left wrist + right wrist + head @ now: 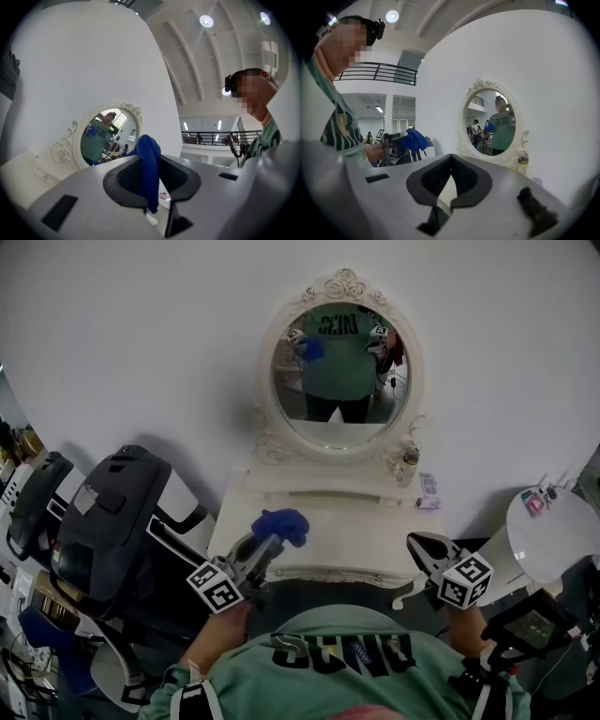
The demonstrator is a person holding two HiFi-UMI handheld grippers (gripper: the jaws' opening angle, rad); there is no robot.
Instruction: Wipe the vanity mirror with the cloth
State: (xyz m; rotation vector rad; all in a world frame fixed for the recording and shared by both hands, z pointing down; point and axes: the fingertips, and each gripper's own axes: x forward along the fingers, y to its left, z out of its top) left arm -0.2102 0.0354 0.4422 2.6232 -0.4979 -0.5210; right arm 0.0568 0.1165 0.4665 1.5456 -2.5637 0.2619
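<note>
The oval vanity mirror [342,371] in its white carved frame stands on the white vanity table [319,512] against the wall. My left gripper [269,542] hangs over the table's front left, shut on a blue cloth [283,523]. In the left gripper view the cloth [149,173] hangs bunched between the jaws, with the mirror [108,136] beyond it at the left. My right gripper [422,554] is off the table's front right corner, jaws shut and holding nothing. The right gripper view shows that gripper [451,158], the mirror [491,124] and the cloth [412,139] at the left.
A black exercise machine [103,521] stands left of the vanity. A round white table [553,531] is at the right. A small bottle [410,460] and a small packet [428,486] sit on the vanity's back right. The person's reflection fills the mirror.
</note>
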